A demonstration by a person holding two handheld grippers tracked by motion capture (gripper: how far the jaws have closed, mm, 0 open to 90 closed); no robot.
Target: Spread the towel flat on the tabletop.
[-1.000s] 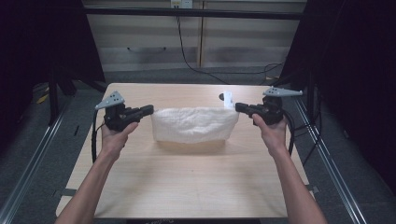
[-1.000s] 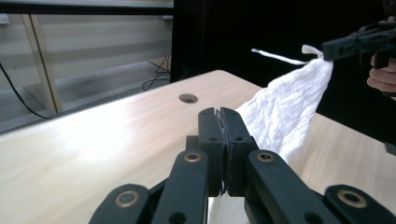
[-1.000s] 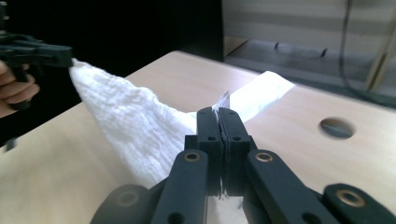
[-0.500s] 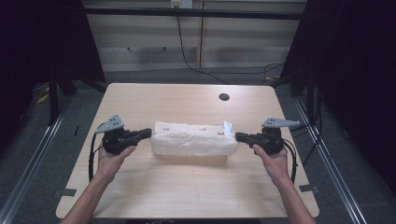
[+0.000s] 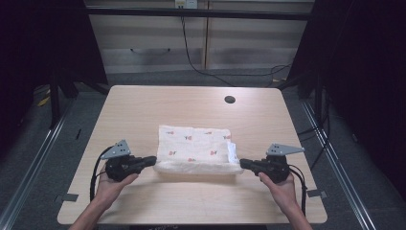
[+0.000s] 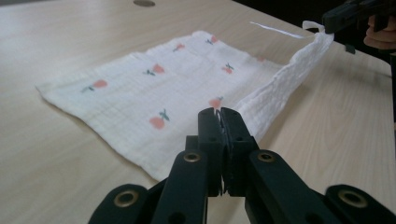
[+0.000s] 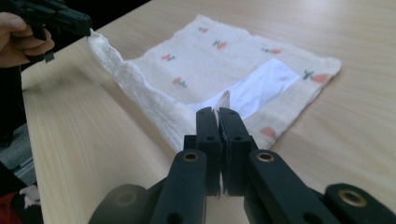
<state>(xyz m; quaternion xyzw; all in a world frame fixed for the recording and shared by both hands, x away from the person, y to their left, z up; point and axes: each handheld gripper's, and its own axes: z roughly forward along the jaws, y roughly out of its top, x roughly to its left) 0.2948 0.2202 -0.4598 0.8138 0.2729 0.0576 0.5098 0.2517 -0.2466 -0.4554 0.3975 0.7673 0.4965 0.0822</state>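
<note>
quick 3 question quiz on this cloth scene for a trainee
1. True or false: both the left gripper and the right gripper are shut on the cloth.
2. Which part of the cloth is lifted off the table? A) the far edge B) the near edge, stretched between the grippers C) the whole cloth
3. Fill in: the cloth is white with small red ____ prints and a white label on it.

Key:
1. True: each pair of jaws is closed on a near corner.
2. B: the far part lies flat on the table.
3. fruit
</note>
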